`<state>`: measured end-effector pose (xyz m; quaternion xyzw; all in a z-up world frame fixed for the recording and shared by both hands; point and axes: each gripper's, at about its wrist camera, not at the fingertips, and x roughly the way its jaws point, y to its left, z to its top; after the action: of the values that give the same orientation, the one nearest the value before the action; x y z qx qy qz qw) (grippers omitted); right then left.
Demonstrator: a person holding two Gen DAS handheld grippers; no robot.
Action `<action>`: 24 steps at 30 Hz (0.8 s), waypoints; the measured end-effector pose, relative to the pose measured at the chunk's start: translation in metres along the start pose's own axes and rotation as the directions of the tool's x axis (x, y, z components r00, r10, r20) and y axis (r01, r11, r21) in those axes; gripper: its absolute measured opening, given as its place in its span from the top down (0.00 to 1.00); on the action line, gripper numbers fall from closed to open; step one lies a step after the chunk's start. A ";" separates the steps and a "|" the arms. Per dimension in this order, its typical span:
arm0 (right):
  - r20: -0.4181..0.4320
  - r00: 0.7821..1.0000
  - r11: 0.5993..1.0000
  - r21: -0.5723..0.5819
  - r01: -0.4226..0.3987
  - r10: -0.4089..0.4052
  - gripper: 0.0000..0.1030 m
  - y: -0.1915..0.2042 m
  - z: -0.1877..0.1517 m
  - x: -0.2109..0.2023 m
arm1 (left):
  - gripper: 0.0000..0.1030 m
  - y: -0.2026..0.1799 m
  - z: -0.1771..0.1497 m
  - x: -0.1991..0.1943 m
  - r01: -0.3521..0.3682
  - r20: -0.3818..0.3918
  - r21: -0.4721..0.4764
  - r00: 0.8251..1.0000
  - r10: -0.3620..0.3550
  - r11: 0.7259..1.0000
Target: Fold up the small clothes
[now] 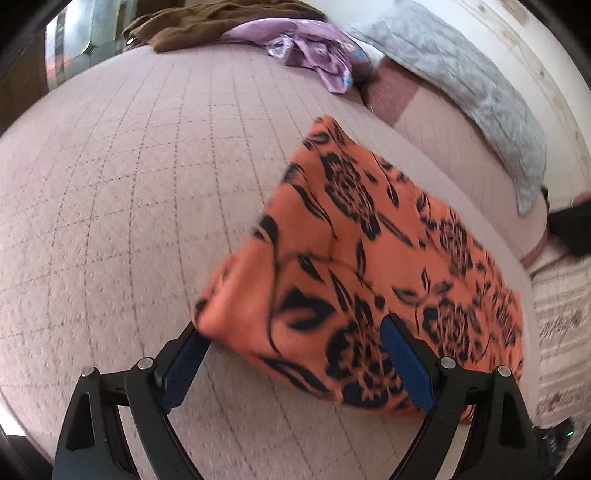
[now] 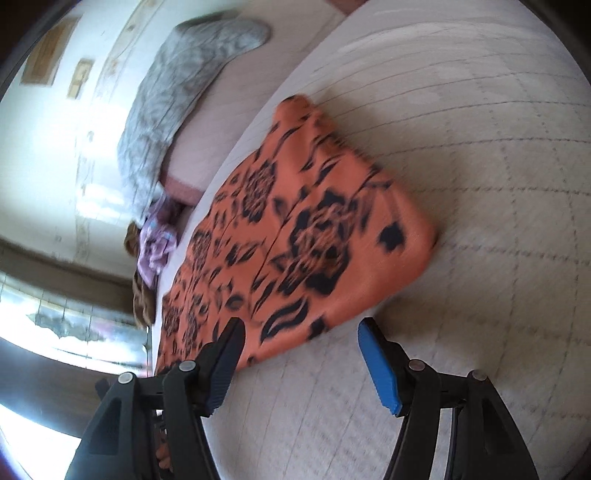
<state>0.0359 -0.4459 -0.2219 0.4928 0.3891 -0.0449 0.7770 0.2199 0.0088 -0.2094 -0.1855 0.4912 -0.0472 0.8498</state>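
On a bed covered by a pale pink quilted bedspread (image 1: 129, 192) with a stitched grid, an orange cloth with black flowers (image 1: 362, 258) lies folded flat, spread toward one edge of the mattress. In the left wrist view the cloth's near corner sits between the fingers of the left gripper (image 1: 291, 347), whose jaws stand wide apart; one blue pad is at the cloth's corner and the other lies over the fabric, but they do not press together on it. In the right wrist view the right gripper (image 2: 301, 332) hovers just at the cloth's near edge with its jaws partly spread, one finger over the orange fabric and the other above bare bedspread; nothing is clamped between them.

Beyond the cloth, a grey quilted pillow (image 1: 461, 85) lies along the bed's far side against a light wall (image 2: 55, 155). A crumpled purple garment (image 1: 314, 51) and a brown garment (image 1: 207, 22) are heaped at the far end of the bed, well apart from the orange cloth. Two small framed pictures (image 2: 48, 51) hang on the wall, and a bright window (image 2: 66, 325) shows low in the right wrist view. Both views are somewhat blurred.
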 end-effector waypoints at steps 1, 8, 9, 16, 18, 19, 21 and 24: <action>0.007 1.000 1.000 0.022 -0.010 0.010 0.35 -0.003 0.004 0.001 | 0.10 0.003 0.003 0.003 0.014 0.000 -0.011 1.000 -0.014 1.000; 0.076 0.996 0.993 0.100 -0.055 0.048 0.35 -0.015 0.024 0.010 | 0.11 -0.001 0.004 0.003 -0.002 0.053 0.017 0.999 0.001 1.000; 0.084 0.995 0.994 0.094 -0.053 0.045 0.35 -0.015 0.026 0.011 | 0.11 -0.001 0.004 0.002 -0.007 0.055 0.018 0.998 0.006 1.000; 0.128 0.992 0.993 0.116 -0.030 0.015 0.69 -0.021 0.029 0.014 | 0.11 0.008 0.019 -0.015 -0.062 0.085 0.027 0.995 0.059 0.998; 0.132 0.991 0.991 0.131 -0.037 0.020 0.71 -0.023 0.029 0.012 | 0.11 0.012 0.029 -0.022 -0.093 0.111 0.026 0.990 0.090 0.995; 0.135 0.991 0.993 0.118 -0.018 0.002 0.71 -0.018 0.029 0.010 | 0.11 0.014 0.034 -0.025 -0.095 0.117 0.032 0.989 0.091 0.995; 0.161 0.986 0.998 0.055 0.033 -0.041 0.73 -0.001 0.027 0.004 | 0.11 0.018 0.053 -0.031 -0.127 0.145 0.073 0.983 0.115 0.989; 0.229 0.971 0.992 -0.086 0.096 -0.074 0.76 0.043 0.020 -0.007 | 0.11 0.025 0.070 -0.034 -0.261 0.259 0.129 0.940 0.221 0.957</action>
<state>0.0621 -0.4421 -0.1820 0.4293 0.3209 -0.1146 0.8364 0.2593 0.0599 -0.1589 -0.0588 0.3975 0.0408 0.9148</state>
